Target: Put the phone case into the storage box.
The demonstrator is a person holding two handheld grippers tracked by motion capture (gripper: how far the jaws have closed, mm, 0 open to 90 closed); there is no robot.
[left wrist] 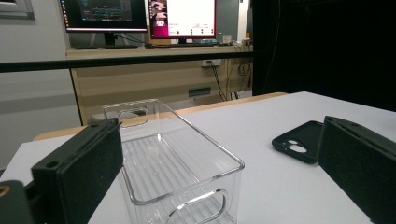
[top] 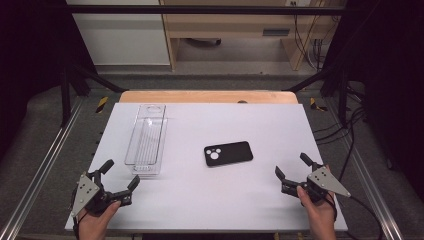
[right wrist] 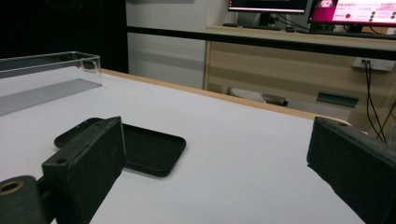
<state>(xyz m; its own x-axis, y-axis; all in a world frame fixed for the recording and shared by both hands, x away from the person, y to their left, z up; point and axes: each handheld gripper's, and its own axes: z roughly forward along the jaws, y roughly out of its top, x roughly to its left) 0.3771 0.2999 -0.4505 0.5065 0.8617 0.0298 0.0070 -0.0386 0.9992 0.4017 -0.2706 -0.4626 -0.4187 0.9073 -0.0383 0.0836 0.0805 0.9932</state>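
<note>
Counting one phone case [top: 228, 153], one clear bin [top: 146, 140].

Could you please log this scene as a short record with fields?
surface: white table
bin: clear, long, nothing in it, left of centre
phone case: black, flat on the table, right of the bin, apart from it
left gripper: open, holding nothing, near the bin's near end
right gripper: open, holding nothing, right of the phone case
contact: neither gripper touches anything

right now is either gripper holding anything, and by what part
Nothing is held. The left gripper and right gripper both stand open over the table, apart from the phone case and clear bin.
</note>
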